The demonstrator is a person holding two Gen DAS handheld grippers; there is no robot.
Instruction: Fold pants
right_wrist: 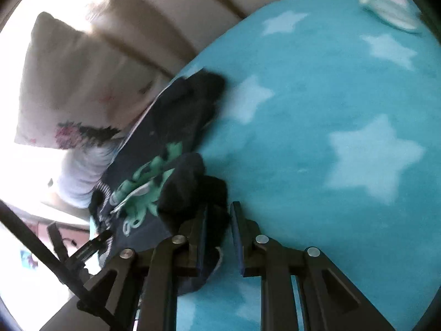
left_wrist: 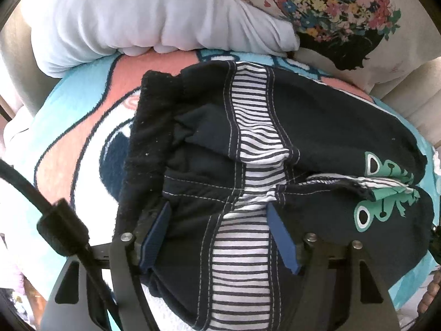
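The pants are navy with a white striped side panel and green frog prints. They lie folded over on a blanket. My left gripper is open, its blue pads spread over the striped panel near the waistband. In the right wrist view the pants lie at the left, bunched. My right gripper is nearly closed, its fingers around the black cuff of a pant leg.
A teal blanket with white stars covers the surface; it shows pink and white patterns in the left wrist view. A white cloth and a floral cushion lie behind the pants. A beige sofa back stands behind.
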